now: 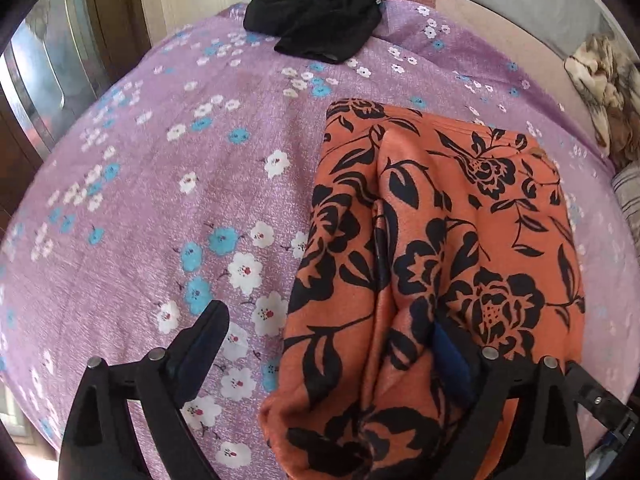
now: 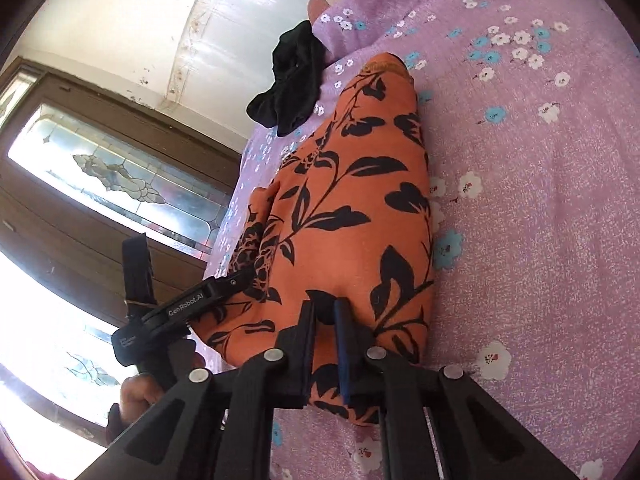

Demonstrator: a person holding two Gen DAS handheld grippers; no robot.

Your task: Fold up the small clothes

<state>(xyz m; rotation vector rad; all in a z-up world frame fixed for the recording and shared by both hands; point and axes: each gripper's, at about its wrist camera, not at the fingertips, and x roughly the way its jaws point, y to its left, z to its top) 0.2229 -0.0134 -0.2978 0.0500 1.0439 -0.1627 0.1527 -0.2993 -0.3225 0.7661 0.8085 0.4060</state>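
Note:
An orange garment (image 1: 440, 216) with a black flower print lies partly folded on the purple flowered bedsheet (image 1: 160, 184). My left gripper (image 1: 328, 318) stands wide open over the garment's near left edge. Its left finger (image 1: 208, 332) is over bare sheet, and its blue-padded right finger (image 1: 450, 356) rests against the cloth without pinching it. In the right wrist view my right gripper (image 2: 325, 316) is shut on a raised fold of the orange garment (image 2: 352, 208) at its near end. The left gripper (image 2: 188, 258) shows there too, open at the garment's left side, held by a hand (image 2: 136, 396).
A crumpled black garment (image 1: 320, 20) lies at the far end of the bed, also seen as the black garment (image 2: 292, 84) beyond the orange one. A beige patterned blanket (image 1: 604, 88) sits at the right edge. A brown door with patterned glass (image 2: 112, 176) stands beside the bed.

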